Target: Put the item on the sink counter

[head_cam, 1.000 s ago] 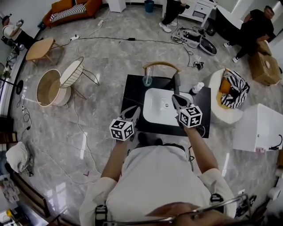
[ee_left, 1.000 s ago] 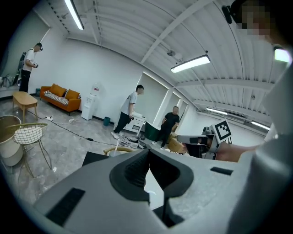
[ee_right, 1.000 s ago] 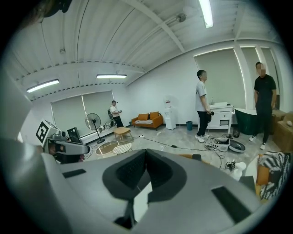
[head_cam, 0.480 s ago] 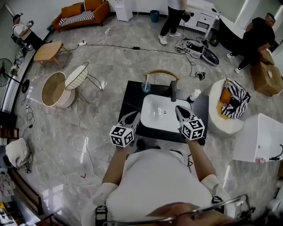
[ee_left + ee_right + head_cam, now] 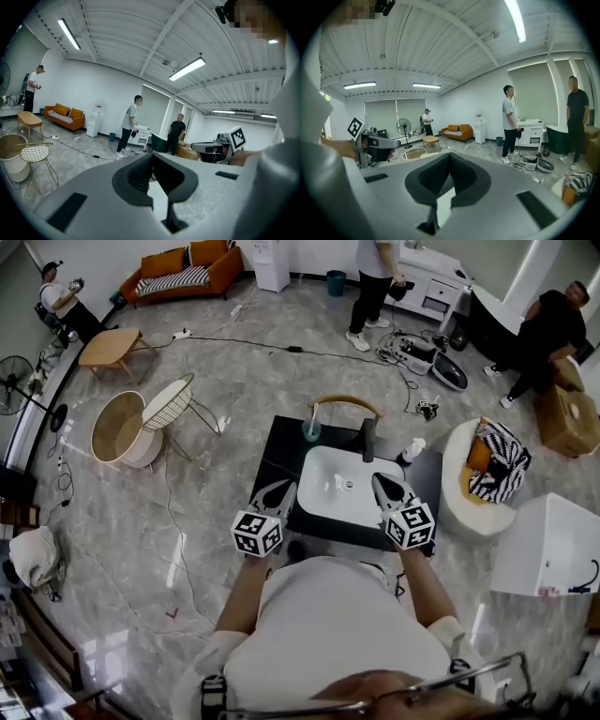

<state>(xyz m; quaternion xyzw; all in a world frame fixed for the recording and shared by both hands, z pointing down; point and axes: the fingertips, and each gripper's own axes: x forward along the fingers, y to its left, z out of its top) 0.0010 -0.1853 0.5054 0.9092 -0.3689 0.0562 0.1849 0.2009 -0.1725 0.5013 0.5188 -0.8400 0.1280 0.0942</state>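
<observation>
Care suits the small white plastic bottle point(image 5: 410, 450), likely light and slick: take its middle, as your left tool point(image 5: 283, 487) and right tool point(image 5: 379, 479) are closed, empty.

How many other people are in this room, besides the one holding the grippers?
3: a person at far left, a person standing at the back, and a person in black at the right. Others may be out of view.
</observation>
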